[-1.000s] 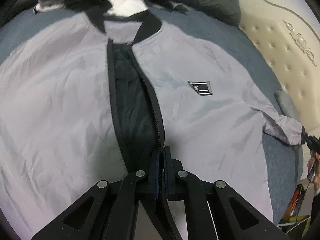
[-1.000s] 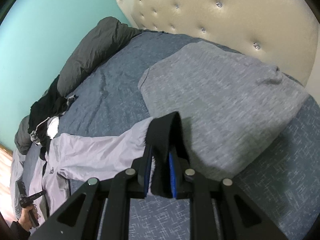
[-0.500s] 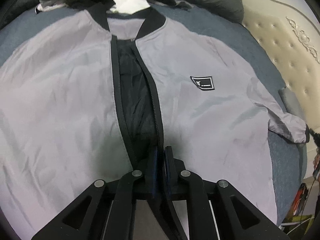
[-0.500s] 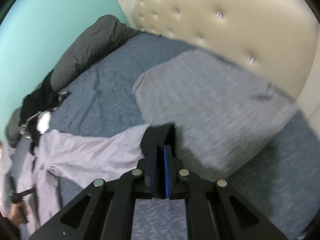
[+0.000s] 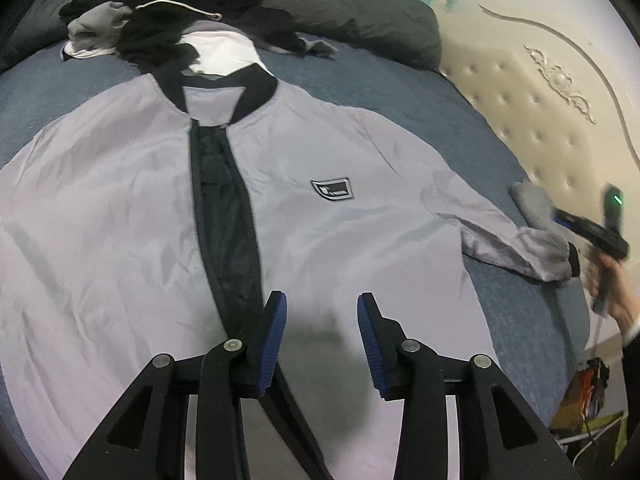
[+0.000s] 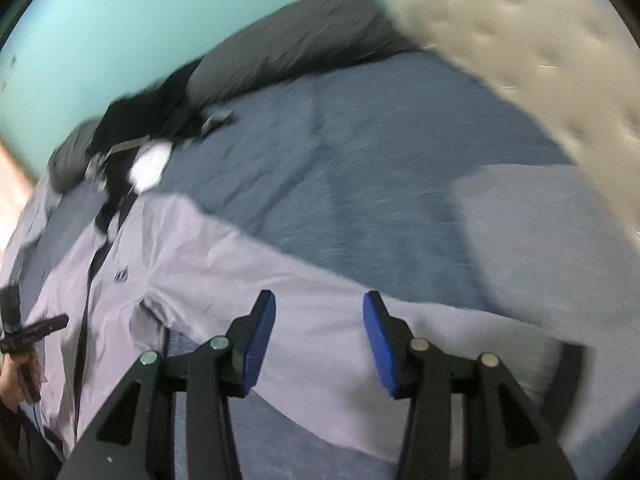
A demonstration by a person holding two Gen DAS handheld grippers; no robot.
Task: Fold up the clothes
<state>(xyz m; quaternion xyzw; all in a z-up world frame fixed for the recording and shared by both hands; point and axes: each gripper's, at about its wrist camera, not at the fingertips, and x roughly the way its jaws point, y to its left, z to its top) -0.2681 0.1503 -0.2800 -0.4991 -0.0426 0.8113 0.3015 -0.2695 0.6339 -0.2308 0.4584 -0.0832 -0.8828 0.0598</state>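
Left gripper [image 5: 320,320]: my jaws have just been opening and stand apart, with nothing pinched between the blue pads; they hang over the lower front of the jacket, beside its zip.
Right gripper [image 6: 318,330]: my jaws have just been opening too, parted above the sleeve and gripping nothing; this view is blurred.
Jacket [image 5: 120,208]: pale lilac, spread flat and face up on the blue bed cover [image 5: 360,76], black collar toward 12 o'clock, front unzipped to show a dark lining.
Badge [image 5: 332,190]: small dark patch on the chest, at 1 o'clock from my left pads.
Sleeve [image 6: 320,280]: stretched out toward 3 o'clock in the left view, its black cuff [image 6: 568,376] at the far end, lying by a grey pillow [image 6: 540,232].
Clothes pile [image 5: 160,24]: dark and grey garments heaped at 12 o'clock, just past the collar.
Headboard [image 5: 540,120]: cream, tufted, at 2 o'clock.
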